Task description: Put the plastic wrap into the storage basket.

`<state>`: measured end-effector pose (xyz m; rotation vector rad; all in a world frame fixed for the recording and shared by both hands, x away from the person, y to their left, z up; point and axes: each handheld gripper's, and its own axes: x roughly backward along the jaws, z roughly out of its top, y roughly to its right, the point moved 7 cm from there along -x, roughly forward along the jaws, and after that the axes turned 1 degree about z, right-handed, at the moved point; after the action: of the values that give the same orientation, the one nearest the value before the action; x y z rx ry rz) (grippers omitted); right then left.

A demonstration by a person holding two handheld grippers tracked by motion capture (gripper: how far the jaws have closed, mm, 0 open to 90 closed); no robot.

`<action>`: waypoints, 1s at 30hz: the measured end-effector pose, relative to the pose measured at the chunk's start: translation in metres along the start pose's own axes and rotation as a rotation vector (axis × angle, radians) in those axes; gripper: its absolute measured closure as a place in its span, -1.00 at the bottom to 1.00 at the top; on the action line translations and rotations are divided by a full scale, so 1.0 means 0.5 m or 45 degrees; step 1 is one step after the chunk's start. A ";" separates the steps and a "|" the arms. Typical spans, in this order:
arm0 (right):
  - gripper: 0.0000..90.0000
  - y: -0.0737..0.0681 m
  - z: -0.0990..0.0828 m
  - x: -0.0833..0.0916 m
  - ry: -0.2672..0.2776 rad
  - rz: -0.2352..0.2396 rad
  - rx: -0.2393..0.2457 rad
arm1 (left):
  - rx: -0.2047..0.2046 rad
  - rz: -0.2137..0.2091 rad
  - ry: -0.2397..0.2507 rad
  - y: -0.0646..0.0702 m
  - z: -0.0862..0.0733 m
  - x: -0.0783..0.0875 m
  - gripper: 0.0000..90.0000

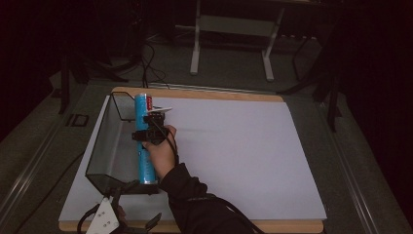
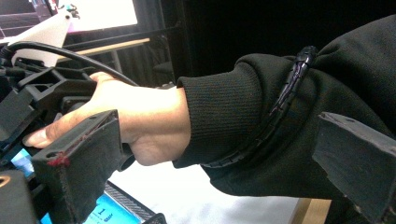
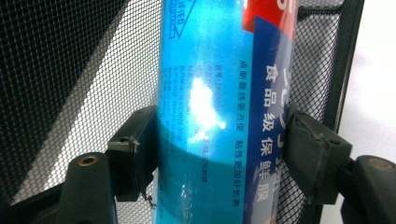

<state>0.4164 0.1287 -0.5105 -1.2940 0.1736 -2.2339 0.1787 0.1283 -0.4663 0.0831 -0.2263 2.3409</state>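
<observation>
A long blue roll (image 1: pixel 145 169) with a red and white label lies along the right side of a black mesh basket (image 1: pixel 103 141) at the table's left. My right gripper (image 1: pixel 149 132) is shut on the roll about halfway along. In the right gripper view the two pads press the roll (image 3: pixel 205 70) from both sides, with the mesh basket (image 3: pixel 70 70) behind it. My left gripper (image 1: pixel 141 203) sits at the front edge, open and holding nothing. In the left gripper view its jaws stand wide apart around the other hand (image 2: pixel 140 116) and black sleeve (image 2: pixel 261 107).
A white sheet (image 1: pixel 234 146) covers the wooden table top. To the right of the basket the sheet is bare. A white desk frame (image 1: pixel 233 24) and cables (image 1: pixel 148 63) stand on the floor beyond the far edge.
</observation>
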 end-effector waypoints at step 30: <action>-0.76 0.036 0.030 0.114 0.115 0.160 0.344 | 0.024 -0.008 -0.027 0.000 -0.004 -0.016 -0.94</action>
<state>0.4140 0.0865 -0.4654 -1.0113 -0.0142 -2.1244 0.1842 0.1228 -0.4691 0.1182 -0.2142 2.3373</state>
